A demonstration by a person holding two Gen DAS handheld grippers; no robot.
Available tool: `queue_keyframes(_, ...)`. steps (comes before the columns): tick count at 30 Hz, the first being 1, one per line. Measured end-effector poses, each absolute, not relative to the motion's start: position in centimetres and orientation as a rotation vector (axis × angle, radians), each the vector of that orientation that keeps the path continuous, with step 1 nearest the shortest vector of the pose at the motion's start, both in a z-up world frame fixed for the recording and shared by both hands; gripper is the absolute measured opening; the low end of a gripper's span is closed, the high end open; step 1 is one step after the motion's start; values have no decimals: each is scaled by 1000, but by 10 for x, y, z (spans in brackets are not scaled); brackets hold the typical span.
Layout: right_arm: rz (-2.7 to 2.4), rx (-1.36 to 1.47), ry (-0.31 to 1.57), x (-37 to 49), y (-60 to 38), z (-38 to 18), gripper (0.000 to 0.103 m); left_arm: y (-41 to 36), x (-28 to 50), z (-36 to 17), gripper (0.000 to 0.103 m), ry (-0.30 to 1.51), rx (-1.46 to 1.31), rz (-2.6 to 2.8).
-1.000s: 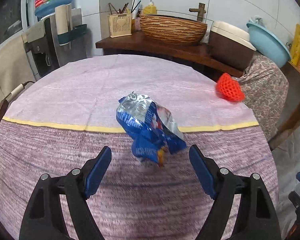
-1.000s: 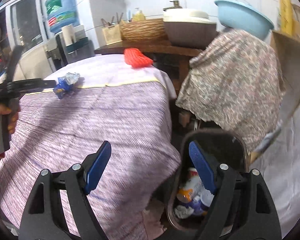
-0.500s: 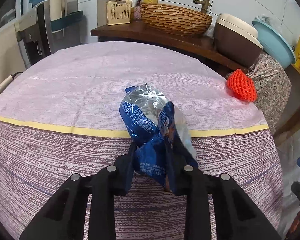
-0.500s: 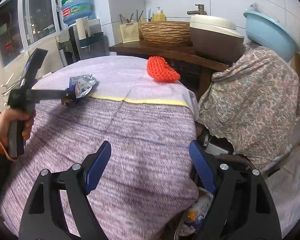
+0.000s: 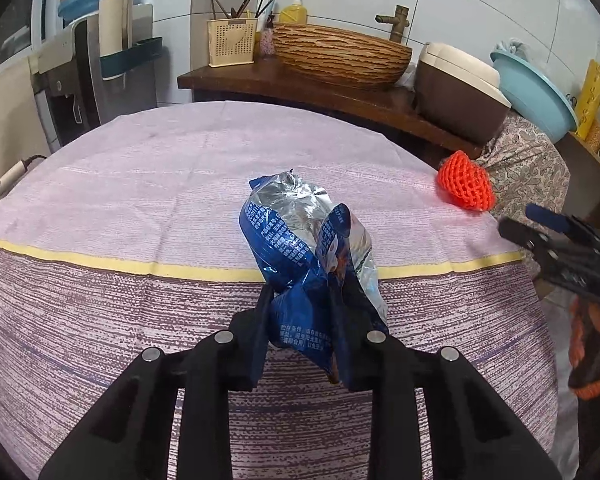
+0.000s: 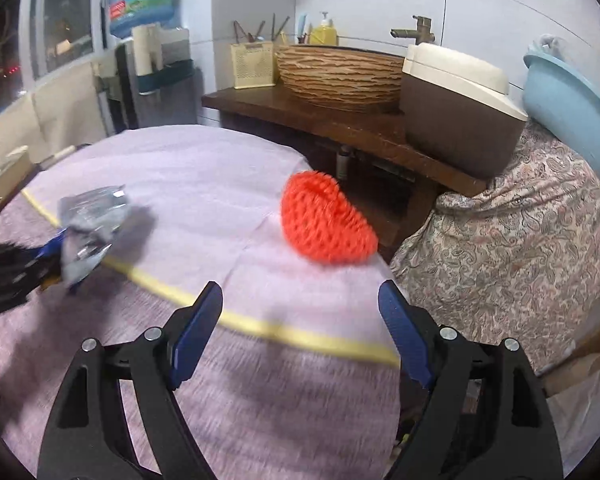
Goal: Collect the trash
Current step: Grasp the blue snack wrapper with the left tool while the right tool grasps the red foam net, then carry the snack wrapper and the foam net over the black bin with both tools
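Observation:
A crumpled blue and silver snack bag (image 5: 308,260) is pinched at its lower end by my left gripper (image 5: 304,320), which is shut on it above the purple tablecloth (image 5: 140,200). The bag also shows blurred in the right wrist view (image 6: 92,224), with the left gripper (image 6: 8,276) at the far left. An orange foam fruit net (image 6: 324,220) lies near the table's far right edge; it also shows in the left wrist view (image 5: 466,186). My right gripper (image 6: 300,328) is open and empty, a short way in front of the net. It shows at the right edge of the left wrist view (image 5: 560,248).
Behind the table a dark wooden counter (image 5: 340,92) holds a woven basin (image 5: 340,56), a brown and cream box (image 5: 460,92) and a utensil holder (image 5: 230,42). A floral cloth (image 6: 512,232) and a light blue basin (image 6: 568,104) are at the right. A water dispenser (image 5: 96,60) stands at the back left.
My left gripper has closed on the snack bag and lifted it slightly. My right gripper has swung from the trash bin beside the table up toward the orange net.

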State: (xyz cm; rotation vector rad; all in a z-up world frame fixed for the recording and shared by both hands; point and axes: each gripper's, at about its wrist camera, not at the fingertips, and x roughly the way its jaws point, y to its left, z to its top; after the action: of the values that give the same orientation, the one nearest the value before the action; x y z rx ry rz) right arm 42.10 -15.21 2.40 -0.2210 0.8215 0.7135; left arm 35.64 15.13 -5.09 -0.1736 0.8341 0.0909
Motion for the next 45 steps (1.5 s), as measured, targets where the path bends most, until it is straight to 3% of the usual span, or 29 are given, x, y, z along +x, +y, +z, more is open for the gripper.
queue_keyframes(10,646,-283,836,462,-114,7,75,148,356,-54,28,835,-186,85)
queue_keyframes(13,627,-289,845,469,-110,2,66,147,356,-55,28,838,-186,80)
queue_keyframes(17,628,-278,871,473,-110,-5,28,147,355,-53,28,830,-185,75)
queue_keyframes(19,633,-265,869,471,-113,-5,20,147,355,-53,28,828,-187,74)
queue_keyframes(31,723,-208,805,406,-155,23,18,123,352,-53,28,814,-136,28)
queue_keyframes(45,652,-88,772,323,-293,46,18,5,312,-27,28,760,-4,-213)
